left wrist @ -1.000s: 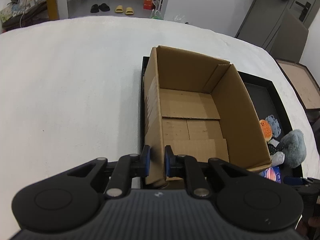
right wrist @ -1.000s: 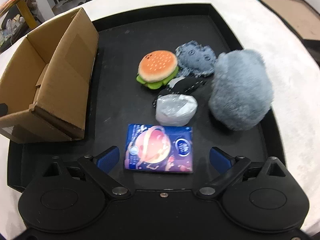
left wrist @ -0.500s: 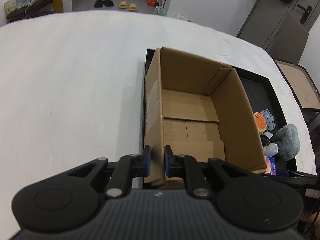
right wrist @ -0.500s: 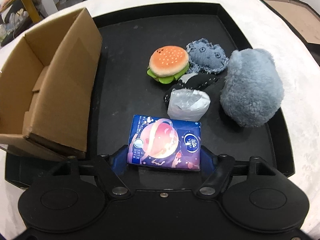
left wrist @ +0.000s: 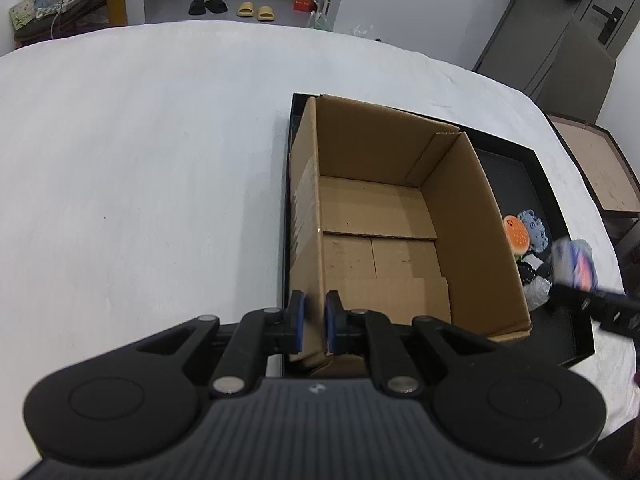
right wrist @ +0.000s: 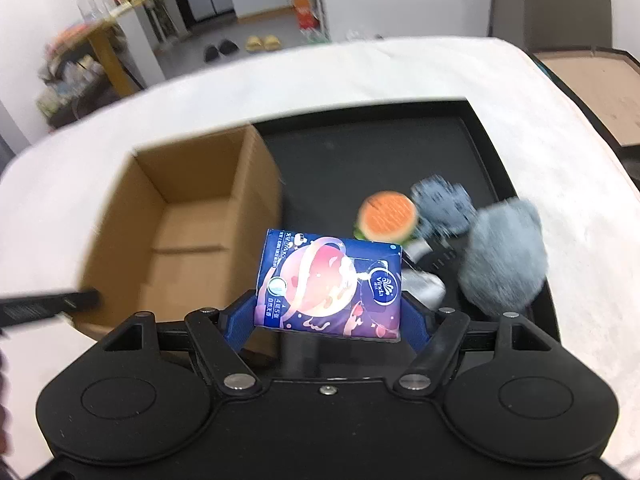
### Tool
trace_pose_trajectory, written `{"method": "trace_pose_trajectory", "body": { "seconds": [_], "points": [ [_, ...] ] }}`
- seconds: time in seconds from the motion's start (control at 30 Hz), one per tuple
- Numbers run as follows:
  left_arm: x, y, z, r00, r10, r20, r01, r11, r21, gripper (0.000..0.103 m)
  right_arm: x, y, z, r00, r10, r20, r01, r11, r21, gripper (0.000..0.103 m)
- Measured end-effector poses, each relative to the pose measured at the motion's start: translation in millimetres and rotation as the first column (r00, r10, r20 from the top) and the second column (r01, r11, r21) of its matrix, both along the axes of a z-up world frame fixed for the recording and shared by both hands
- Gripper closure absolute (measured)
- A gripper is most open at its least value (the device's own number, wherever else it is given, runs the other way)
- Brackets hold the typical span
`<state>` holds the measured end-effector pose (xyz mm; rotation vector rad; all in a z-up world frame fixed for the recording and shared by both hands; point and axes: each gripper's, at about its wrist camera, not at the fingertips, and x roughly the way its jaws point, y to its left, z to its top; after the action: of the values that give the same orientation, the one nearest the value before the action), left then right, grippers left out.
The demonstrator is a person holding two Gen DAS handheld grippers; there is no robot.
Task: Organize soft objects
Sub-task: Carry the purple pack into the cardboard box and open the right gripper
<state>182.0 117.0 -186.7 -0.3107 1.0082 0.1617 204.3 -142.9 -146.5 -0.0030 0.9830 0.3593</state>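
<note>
Blue tissue pack [right wrist: 328, 284], pinched at its ends by the right gripper [right wrist: 327, 320] above the tray [right wrist: 360, 152], could slip short of the cardboard box [right wrist: 180, 216] at ten o'clock, whose wall the left gripper [left wrist: 313, 322] clamps.

Even indoor light, soft shadows. My left view is sharp, its edges bowed (fisheye). My right view smears with motion blur; only the tissue pack [right wrist: 328, 284] stays crisp.
</note>
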Motion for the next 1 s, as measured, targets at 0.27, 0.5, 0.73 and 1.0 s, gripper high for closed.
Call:
{"method": "trace_pose_trajectory", "body": {
  "seconds": [0.27,0.5,0.73,1.0],
  "points": [
    [1.8,7.1,-0.2,1.000,-0.010,-0.015,0.009,0.999,-0.046,0.092,-4.9,31.0,21.8,0.995,0.081,0.051,-0.083,0.996,0.026,0.032],
    [5.0,14.9,-1.0,1.000,-0.013,-0.005,0.013,0.996,-0.084,0.092,-5.6,57.5,23.0,0.990,0.134,0.049,-0.137,0.989,0.050,0.031],
    [6.6,20.8,-7.8,1.000,-0.012,0.001,0.012,0.994,-0.112,0.091,-0.8,82.9,15.3,0.985,0.172,0.018,-0.173,0.983,0.059,0.031],
    [7.7,30.0,-15.7,1.000,-0.014,0.001,0.014,0.988,-0.155,0.090,6.0,102.9,4.3,0.985,0.170,-0.022,-0.167,0.981,0.102,0.031]
  ]
}}
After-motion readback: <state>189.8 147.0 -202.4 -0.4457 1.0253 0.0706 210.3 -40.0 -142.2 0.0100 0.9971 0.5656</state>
